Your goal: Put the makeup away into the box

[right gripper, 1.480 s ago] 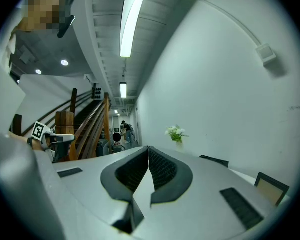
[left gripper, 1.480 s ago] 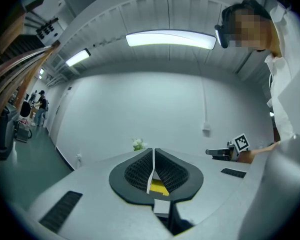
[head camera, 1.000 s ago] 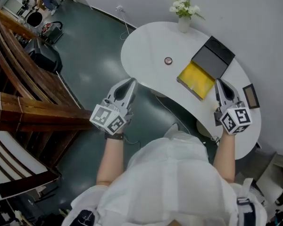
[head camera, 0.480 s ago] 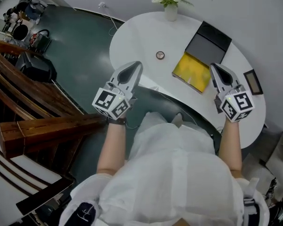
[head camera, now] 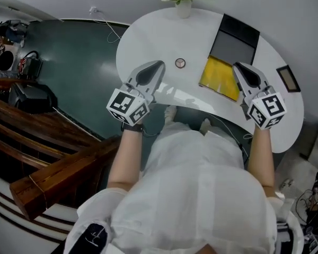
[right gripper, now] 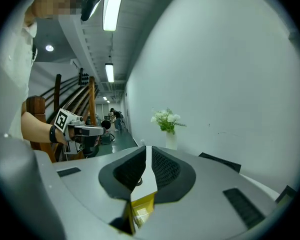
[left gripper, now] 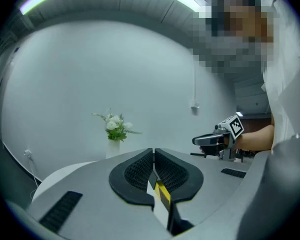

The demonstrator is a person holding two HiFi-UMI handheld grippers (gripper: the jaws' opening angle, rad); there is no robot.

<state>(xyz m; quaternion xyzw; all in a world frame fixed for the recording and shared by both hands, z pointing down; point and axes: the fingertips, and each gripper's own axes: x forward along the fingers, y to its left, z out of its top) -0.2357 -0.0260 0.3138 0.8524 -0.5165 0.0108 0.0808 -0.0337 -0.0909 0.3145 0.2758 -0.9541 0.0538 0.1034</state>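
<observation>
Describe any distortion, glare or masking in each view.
Head view: wide-angle bending, soft sheen on the white table. Left gripper view: fisheye, dark corners, mosaic patch top right. Right gripper view: same fisheye, blown-out ceiling light, mosaic top left.

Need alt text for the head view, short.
Seen from above, a person holds the left gripper and right gripper, both shut, at the near edge of a white table. On it: an open box with yellow lining, a small round case, a vase of flowers.
</observation>
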